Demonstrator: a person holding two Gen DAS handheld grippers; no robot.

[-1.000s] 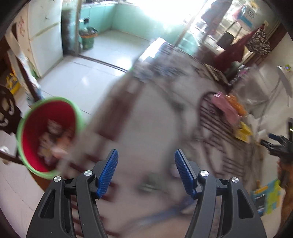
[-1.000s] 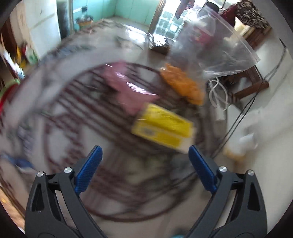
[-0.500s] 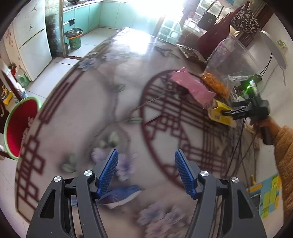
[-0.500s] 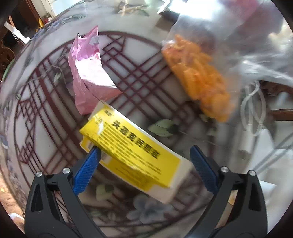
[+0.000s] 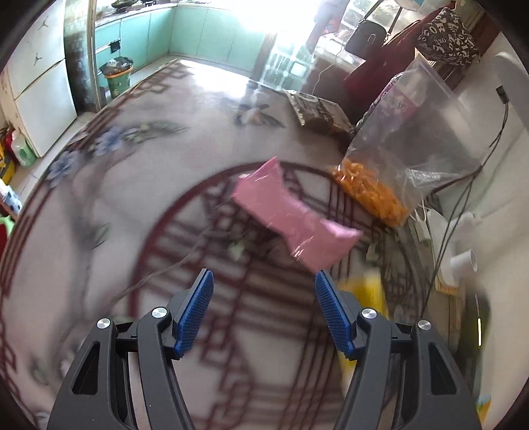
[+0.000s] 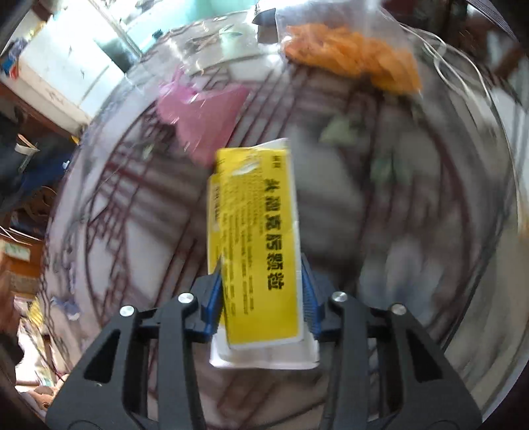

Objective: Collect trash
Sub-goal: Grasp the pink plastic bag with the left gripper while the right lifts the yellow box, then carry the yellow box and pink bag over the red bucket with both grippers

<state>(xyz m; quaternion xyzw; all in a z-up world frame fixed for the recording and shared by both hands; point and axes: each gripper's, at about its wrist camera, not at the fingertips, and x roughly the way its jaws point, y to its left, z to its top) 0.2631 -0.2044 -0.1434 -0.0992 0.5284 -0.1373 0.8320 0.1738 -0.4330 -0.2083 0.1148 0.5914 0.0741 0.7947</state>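
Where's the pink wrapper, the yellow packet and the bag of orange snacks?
pink wrapper (image 5: 291, 215): left wrist view, middle of its crinkled face.
yellow packet (image 6: 258, 241): right wrist view, centre of the printed yellow label.
bag of orange snacks (image 5: 370, 188): left wrist view, on the orange pile inside the clear plastic.

Daylight blows out the far window (image 5: 261, 20); the tabletop (image 5: 139, 211) is motion-smeared, fisheye edges bend and darken
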